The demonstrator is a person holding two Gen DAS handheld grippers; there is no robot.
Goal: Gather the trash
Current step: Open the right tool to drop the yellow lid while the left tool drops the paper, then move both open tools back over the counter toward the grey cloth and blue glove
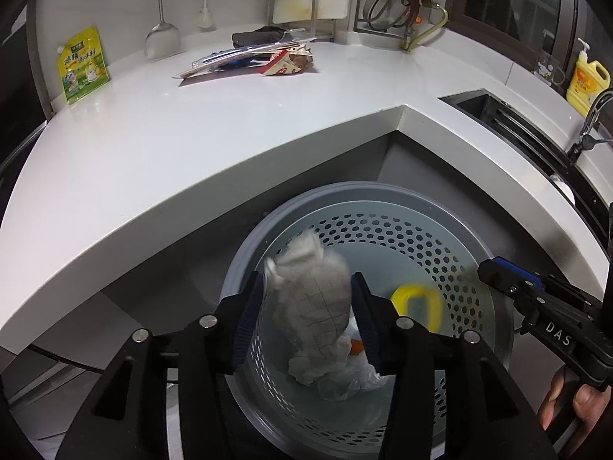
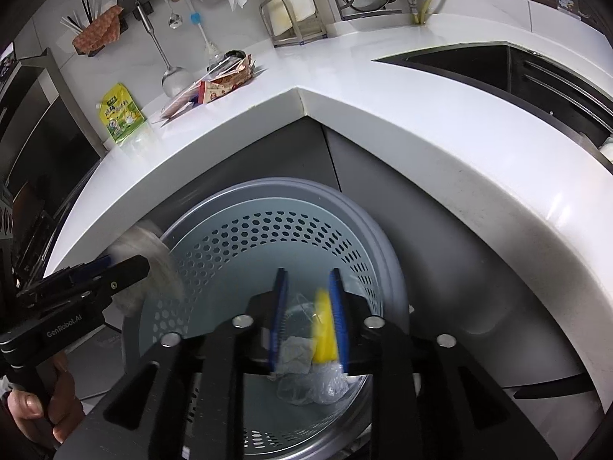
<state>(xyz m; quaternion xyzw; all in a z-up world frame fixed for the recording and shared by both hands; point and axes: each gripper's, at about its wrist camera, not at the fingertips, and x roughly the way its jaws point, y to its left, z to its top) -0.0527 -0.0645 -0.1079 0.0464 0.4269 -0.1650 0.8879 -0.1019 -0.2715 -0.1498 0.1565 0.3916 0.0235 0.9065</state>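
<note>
A grey perforated trash bin (image 1: 479,253) stands on the floor under the white counter corner; it also shows in the right wrist view (image 2: 268,230). My left gripper (image 1: 308,287) is shut on a crumpled grey-white paper towel (image 1: 314,299) above the bin's mouth. My right gripper (image 2: 308,295) is open over the bin, and a blurred yellow object (image 2: 323,329) sits between its fingers, apart from the left pad. That yellow object shows blurred in the left wrist view (image 1: 417,303). Clear plastic wrap (image 2: 310,387) and paper lie at the bin's bottom.
On the white counter (image 1: 191,142) lie flat snack wrappers (image 1: 264,59) and a green-yellow pouch (image 1: 82,63). A sink (image 1: 509,122) and a yellow soap bottle (image 1: 586,78) are at the right. A ladle, brush and cutting board rack stand by the back wall.
</note>
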